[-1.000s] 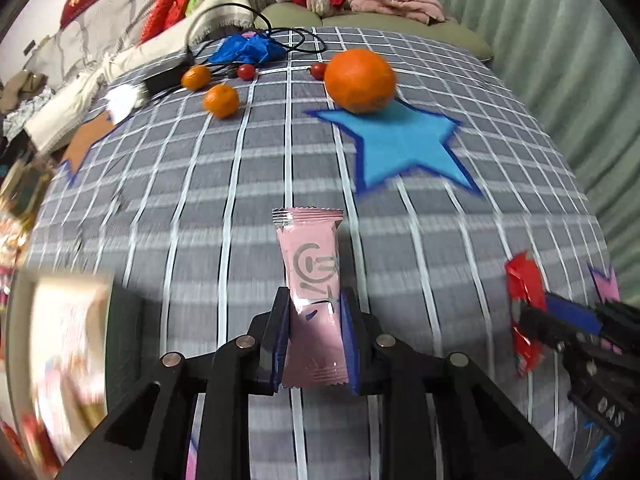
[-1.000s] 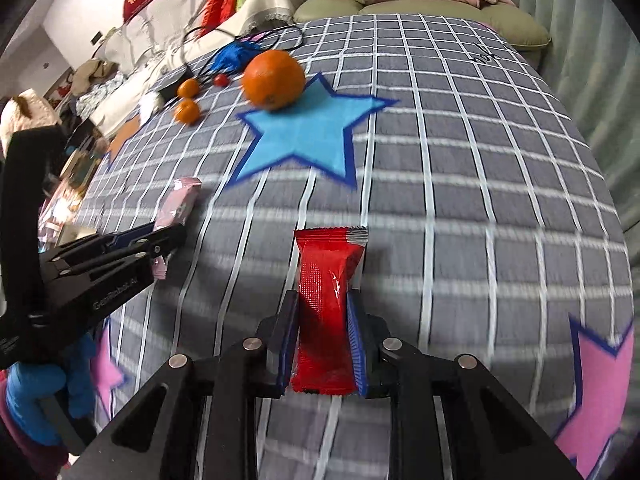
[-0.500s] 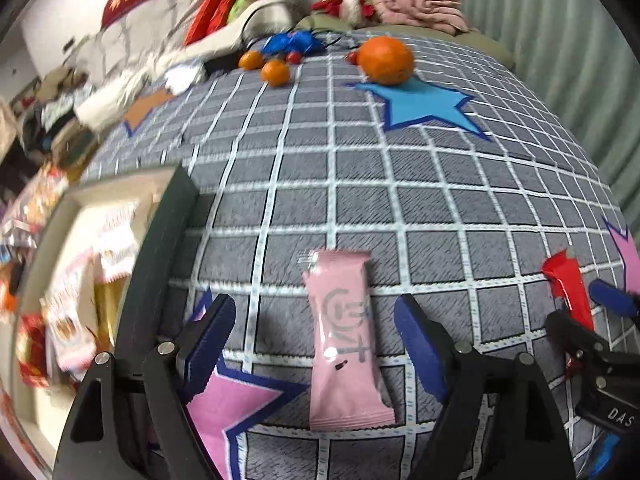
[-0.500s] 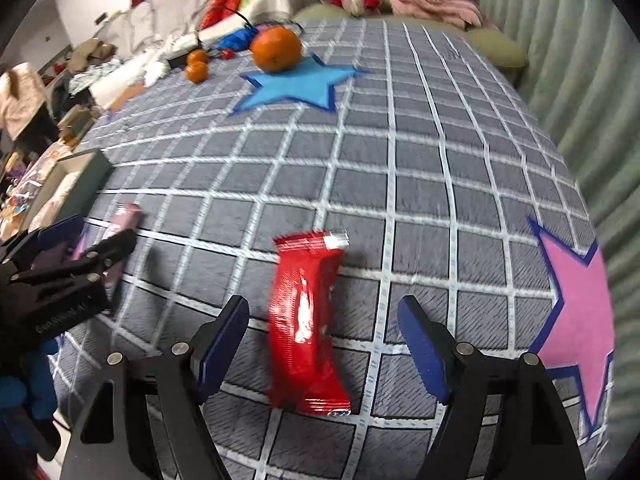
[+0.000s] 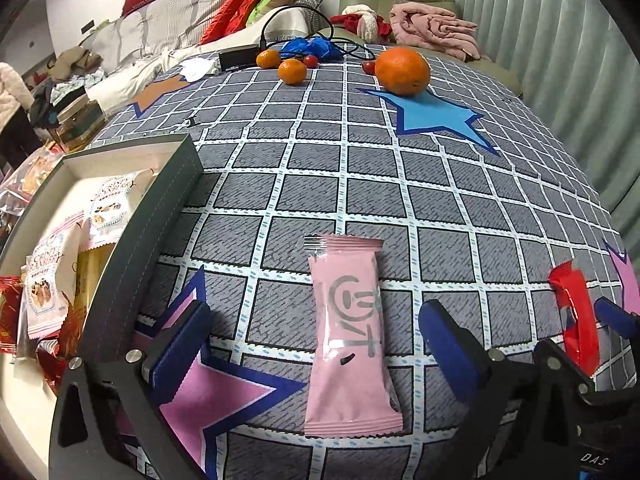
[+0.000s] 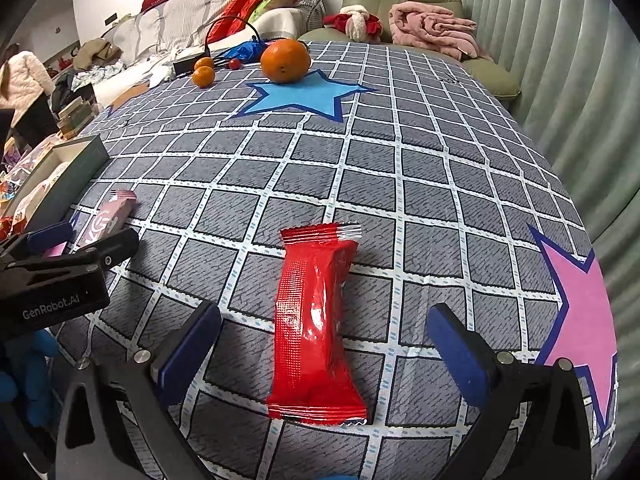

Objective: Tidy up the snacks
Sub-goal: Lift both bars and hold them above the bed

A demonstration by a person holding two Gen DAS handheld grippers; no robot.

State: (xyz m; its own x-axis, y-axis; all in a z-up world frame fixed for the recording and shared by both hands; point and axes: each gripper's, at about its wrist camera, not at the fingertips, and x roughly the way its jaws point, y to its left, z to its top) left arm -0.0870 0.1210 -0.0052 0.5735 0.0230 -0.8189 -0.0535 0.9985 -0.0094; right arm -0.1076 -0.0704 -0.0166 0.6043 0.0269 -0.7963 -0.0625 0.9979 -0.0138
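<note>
Left hand-held gripper (image 5: 316, 344): its jaws have just been opening and now stand wide apart, with the pink snack packet (image 5: 349, 338) lying flat on the surface (image 5: 460, 200) between the blue pads (image 5: 180, 344), touched by neither. Right hand-held gripper (image 6: 320, 348): its jaws have likewise just been opening and are spread wide, the red snack packet (image 6: 316, 328) lying lengthwise between them on the checked cloth, clear of both pads. In the left wrist view the red packet appears at the right edge, between the fingers of the other gripper; in the right wrist view the pink packet shows at the left edge, partly hidden behind the left gripper's finger. A dark-walled box (image 5: 160, 216) stands just left of the pink packet and holds several other wrapped snacks (image 5: 44, 280). A pink star (image 5: 212, 400) printed on the cloth lies under the left gripper's left finger; a second pink star (image 6: 588, 312) lies right of the red packet. At the far end, a large orange (image 5: 402, 71) rests at the tip of a blue star (image 5: 432, 116), with two small oranges (image 5: 292, 71) near it.
</note>
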